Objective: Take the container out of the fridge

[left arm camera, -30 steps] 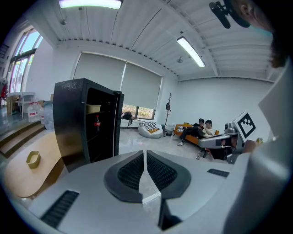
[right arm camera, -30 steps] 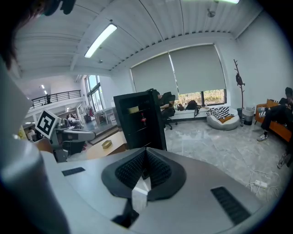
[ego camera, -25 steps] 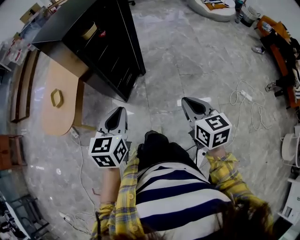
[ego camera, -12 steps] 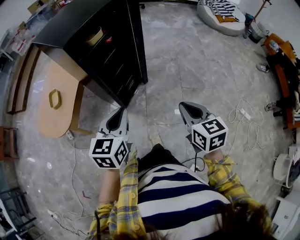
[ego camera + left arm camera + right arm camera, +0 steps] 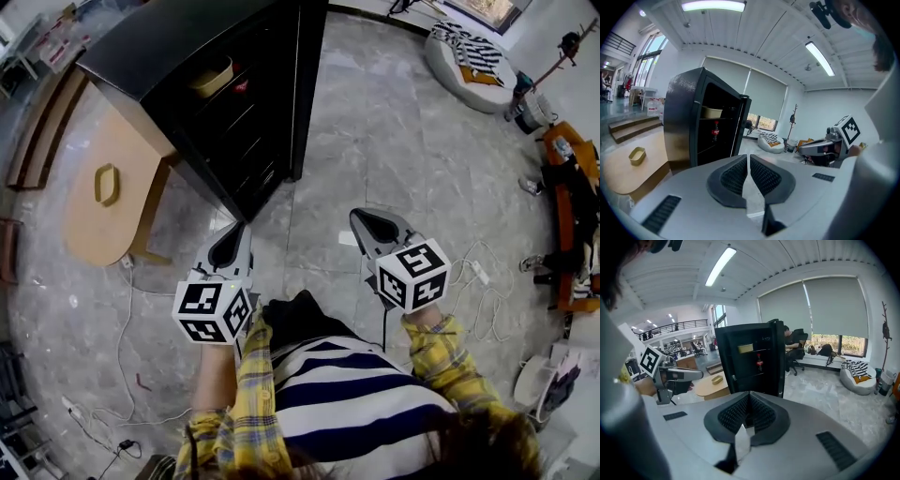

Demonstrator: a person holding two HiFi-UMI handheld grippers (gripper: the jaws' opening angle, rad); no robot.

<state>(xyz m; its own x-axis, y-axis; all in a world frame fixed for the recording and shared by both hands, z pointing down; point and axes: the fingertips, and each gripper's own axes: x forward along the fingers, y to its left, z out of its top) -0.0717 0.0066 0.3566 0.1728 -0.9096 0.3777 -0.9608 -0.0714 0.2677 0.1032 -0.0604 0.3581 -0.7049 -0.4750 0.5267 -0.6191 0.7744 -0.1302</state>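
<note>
**Where is the container?**
A shallow tan container (image 5: 211,79) sits high up inside the black fridge (image 5: 155,47). The fridge door (image 5: 309,84) stands open, so the container is in plain sight. Just below it, inside the fridge, is a dark bottle (image 5: 715,131) with a red label.

**And the person's tools?**
Seen from above, a person in a striped top and yellow plaid sleeves stands on the grey stone floor (image 5: 394,131), well short of the fridge. The left hand-held gripper (image 5: 234,234) and the right hand-held gripper (image 5: 367,223) both point towards the fridge. Each has its jaws drawn narrow, almost together, with nothing between them.

**How far along is the task?**
Early, by my reading. The door is already open, but neither gripper has reached the fridge. What is left is to close the distance, spread the jaws, grasp the container and lift it out.
</note>
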